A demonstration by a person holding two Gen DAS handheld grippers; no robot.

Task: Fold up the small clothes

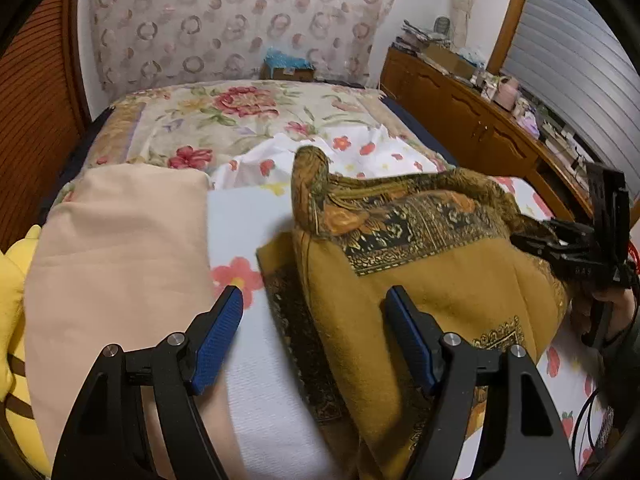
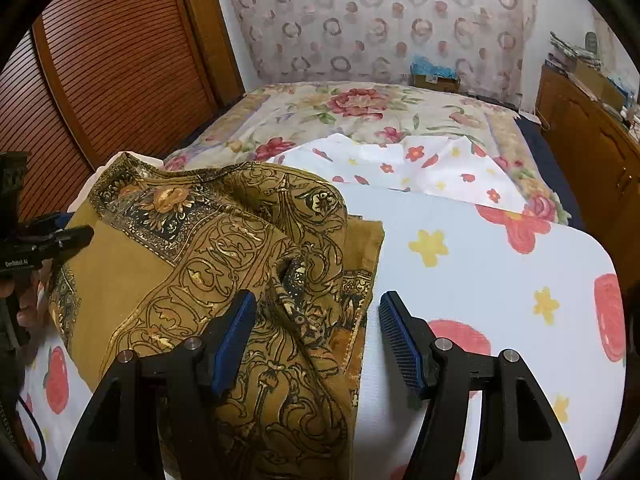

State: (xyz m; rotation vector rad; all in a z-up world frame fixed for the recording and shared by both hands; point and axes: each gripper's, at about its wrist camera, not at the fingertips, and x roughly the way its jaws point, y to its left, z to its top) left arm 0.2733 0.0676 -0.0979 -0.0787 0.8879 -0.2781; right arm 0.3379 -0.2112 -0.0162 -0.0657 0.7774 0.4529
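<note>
Fig. Two hand-held grippers over a mustard patterned cloth on a bed.

Detail: L gripper (image 1: 314,336) w/ jaws apart, blue pads bare; its right finger (image 1: 408,340) sits over the cloth's (image 1: 432,280) plain mustard area, its left finger over the white board (image 1: 240,220), nothing pinched between. R gripper (image 2: 318,338) likewise w/ jaws apart; a bunched, ornate edge of the cloth lies between and under its fingers, pads not pressing on it. Cloth is rumpled, partly doubled over, lying across the board, which rests on a flower-print sheet (image 2: 440,160). A folded peach fabric (image 1: 120,248) lies to the left of the cloth in L view, w/ a yellow plush item (image 1: 16,280) beyond it at frame edge. Wooden dresser (image 1: 460,120) stands beside the bed.
</note>
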